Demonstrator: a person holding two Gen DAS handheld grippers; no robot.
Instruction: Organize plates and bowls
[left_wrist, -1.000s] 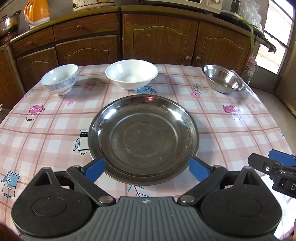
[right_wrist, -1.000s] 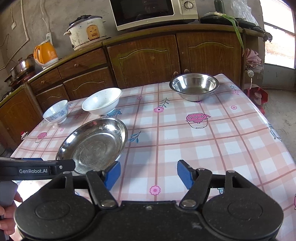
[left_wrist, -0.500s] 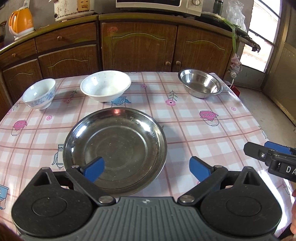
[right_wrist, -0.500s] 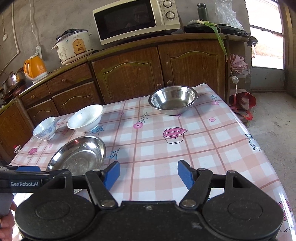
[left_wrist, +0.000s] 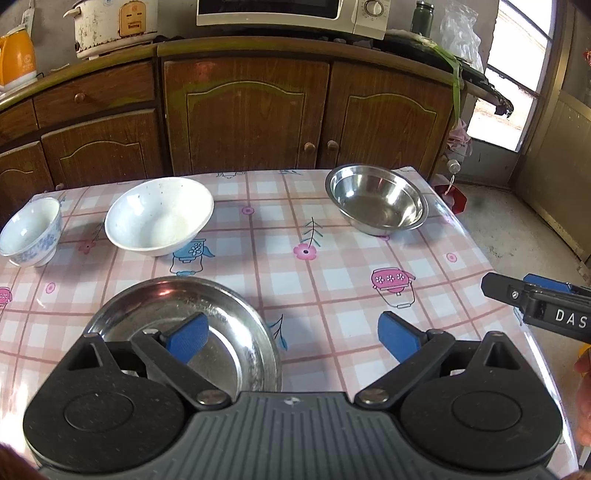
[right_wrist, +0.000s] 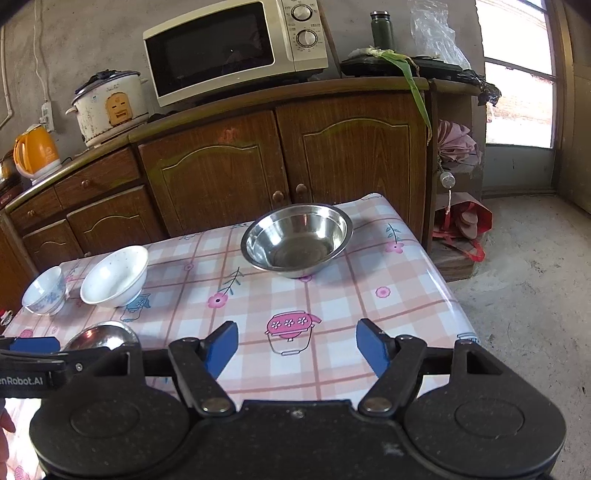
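A steel plate (left_wrist: 207, 317) lies on the checked tablecloth near the front left; it also shows in the right wrist view (right_wrist: 99, 336). A white bowl (left_wrist: 159, 216) (right_wrist: 114, 275), a small blue-patterned bowl (left_wrist: 29, 232) (right_wrist: 44, 291) and a steel bowl (left_wrist: 376, 199) (right_wrist: 295, 240) stand along the far side. My left gripper (left_wrist: 291, 338) is open and empty, its left finger over the plate. My right gripper (right_wrist: 297, 349) is open and empty above the table, facing the steel bowl.
Wooden cabinets (right_wrist: 280, 158) stand behind the table, with a microwave (right_wrist: 236, 48), a rice cooker (right_wrist: 110, 103) and an orange kettle (right_wrist: 35, 153) on top. The table's right edge (right_wrist: 443, 280) drops to a concrete floor.
Both grippers have drawn back and swung right. The plate has slid toward the lower left of both views. Both grippers stay open and empty.
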